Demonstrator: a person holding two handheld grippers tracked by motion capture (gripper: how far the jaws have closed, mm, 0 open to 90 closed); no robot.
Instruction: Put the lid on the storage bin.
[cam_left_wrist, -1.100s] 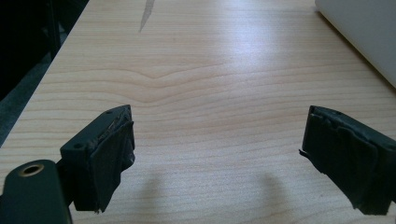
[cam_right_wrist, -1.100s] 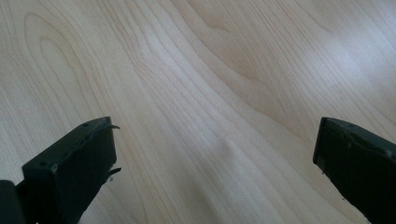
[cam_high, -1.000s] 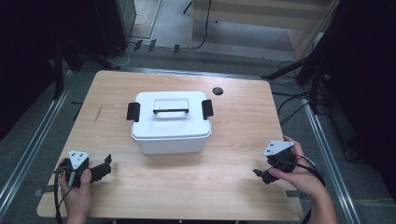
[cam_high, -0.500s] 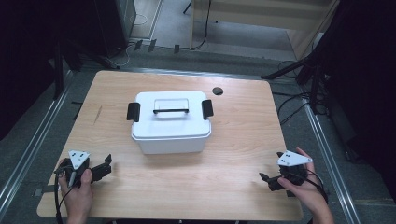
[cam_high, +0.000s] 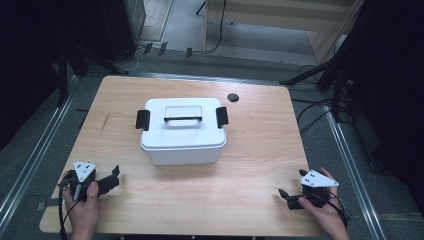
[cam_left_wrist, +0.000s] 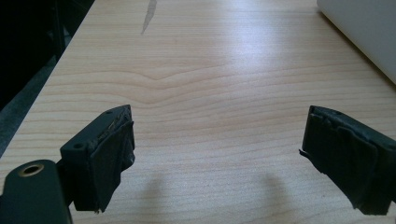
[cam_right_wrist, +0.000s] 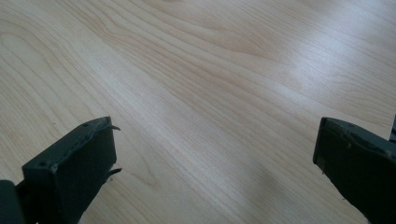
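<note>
- Wooden desk (cam_high: 250, 200), pale grain, rounded corners; grey floor, cables and dark equipment stands beyond its far edge.
- White storage box (cam_high: 182, 134): lidded plastic tub, set on the desk a little left of centre and toward the far side. Lid seated; a black latch (cam_high: 143, 120) on its left end and another (cam_high: 222, 117) on its right, both lying against the box; a black-barred carry handle (cam_high: 183, 119) lies flat in a recess on top.
- Small black round mark or plug (cam_high: 232, 97): on the desk just behind the box's right end; its nature cannot be told.
- Left tongs (cam_high: 113, 178): at the near left corner, held in the person's left hand (cam_high: 82, 210), low over the desk, tips aimed right and slightly forward. Jaws spread wide, nothing between them. In the left gripper view a corner of the white box (cam_left_wrist: 364, 32) shows at upper right, well ahead.
- Right tongs (cam_high: 286, 197): at the near right corner, held in the right hand (cam_high: 325, 212), tips aimed left. Jaws spread wide over bare wood, empty.
- Step in hand, as judged: start position, both tools parked well apart from the box, nothing touched.
- Next move, as judged: each tool must travel forward and inward to its own end of the box, square up to a latch, and close there; the two sides want matching so the box does not skew.
</note>
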